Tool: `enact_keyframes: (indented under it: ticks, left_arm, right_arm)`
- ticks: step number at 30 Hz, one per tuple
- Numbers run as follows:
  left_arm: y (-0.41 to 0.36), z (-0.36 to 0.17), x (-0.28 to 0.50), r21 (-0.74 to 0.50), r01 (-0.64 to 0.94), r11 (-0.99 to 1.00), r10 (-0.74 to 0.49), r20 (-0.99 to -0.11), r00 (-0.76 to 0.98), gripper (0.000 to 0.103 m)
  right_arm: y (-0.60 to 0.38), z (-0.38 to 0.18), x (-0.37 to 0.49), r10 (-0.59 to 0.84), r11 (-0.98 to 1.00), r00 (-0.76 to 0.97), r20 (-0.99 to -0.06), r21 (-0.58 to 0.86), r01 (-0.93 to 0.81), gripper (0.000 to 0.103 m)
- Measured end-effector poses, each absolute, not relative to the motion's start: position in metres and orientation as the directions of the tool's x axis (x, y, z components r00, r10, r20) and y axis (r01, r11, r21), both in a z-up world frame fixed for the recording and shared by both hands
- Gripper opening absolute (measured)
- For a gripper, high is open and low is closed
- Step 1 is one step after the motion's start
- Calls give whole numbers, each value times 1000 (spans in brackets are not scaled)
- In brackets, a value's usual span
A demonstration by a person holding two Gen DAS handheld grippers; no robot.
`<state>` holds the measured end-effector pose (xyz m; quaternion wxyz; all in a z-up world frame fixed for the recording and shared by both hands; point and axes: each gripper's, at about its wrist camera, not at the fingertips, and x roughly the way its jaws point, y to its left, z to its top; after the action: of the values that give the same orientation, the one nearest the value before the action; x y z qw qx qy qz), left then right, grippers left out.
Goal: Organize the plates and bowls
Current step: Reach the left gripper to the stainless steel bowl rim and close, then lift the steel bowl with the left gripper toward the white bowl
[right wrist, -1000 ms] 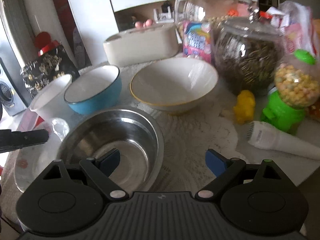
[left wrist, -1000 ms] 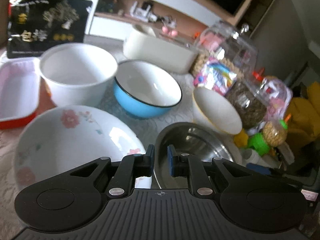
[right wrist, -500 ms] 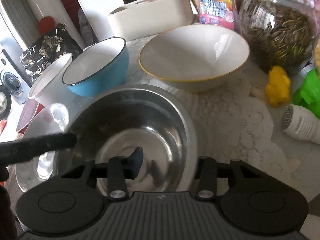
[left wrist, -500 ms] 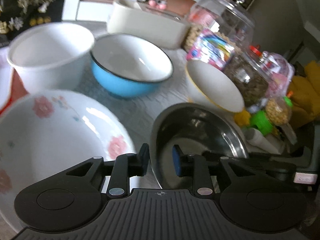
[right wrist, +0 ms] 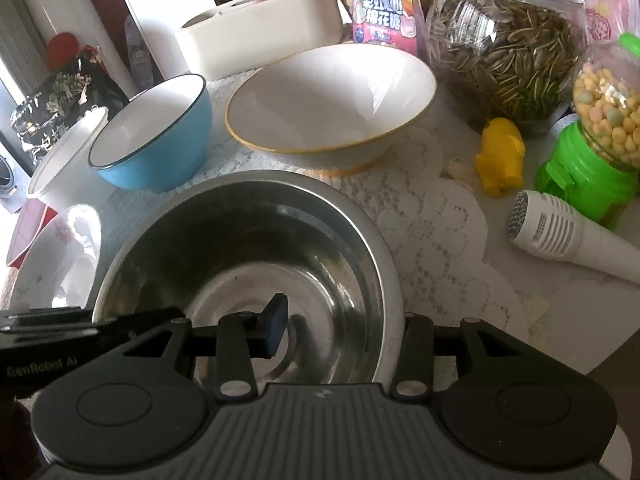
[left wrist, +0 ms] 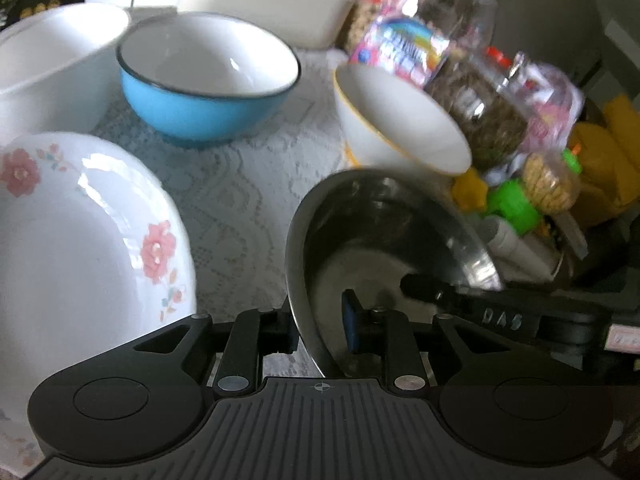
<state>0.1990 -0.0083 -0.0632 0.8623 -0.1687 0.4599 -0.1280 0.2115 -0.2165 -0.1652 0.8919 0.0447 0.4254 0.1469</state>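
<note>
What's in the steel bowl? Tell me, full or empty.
Empty. The right wrist view looks straight into the steel bowl: its bare, shiny bottom and inner wall show, with no food or liquid in it.

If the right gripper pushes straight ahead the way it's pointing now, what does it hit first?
The steel bowl. The right gripper already straddles that bowl's near rim, one finger inside and one outside, so going forward and down would probably run into the bowl's inner floor. The yellow-rimmed white bowl lies beyond it; depth is uncertain.
</note>
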Motion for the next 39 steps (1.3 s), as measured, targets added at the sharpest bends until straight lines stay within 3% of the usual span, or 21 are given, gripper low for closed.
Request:
enact_keyframes:
  ticks: [7,13,17,24,39]
  left_arm:
    - [23,-25,171,-420,51,906,-344,-661,667,24]
    - [82,-9,142,-443,-64,894,-257,-625,737,24]
    - [123,-20,126,-450,-196,872,-170,-651,740,24]
    - [148,-29,111,-325,-310,894,-9,-703,711,24]
    - [161,-37,101,-292,-356,888,41,-719,694,21]
  right_arm:
    - [-185,-125,185,308,946,672,-674,139,-294,45]
    - [-130,-98,177,382,908,662,-645,128,-400,45]
    - [-82,-101,181,427,868,607,-670,116,-483,45]
    - [-21,-116,183,431,831,546,-719,80,-550,45]
    - [-5,-135,184,363,856,512,-778,62,-513,44]
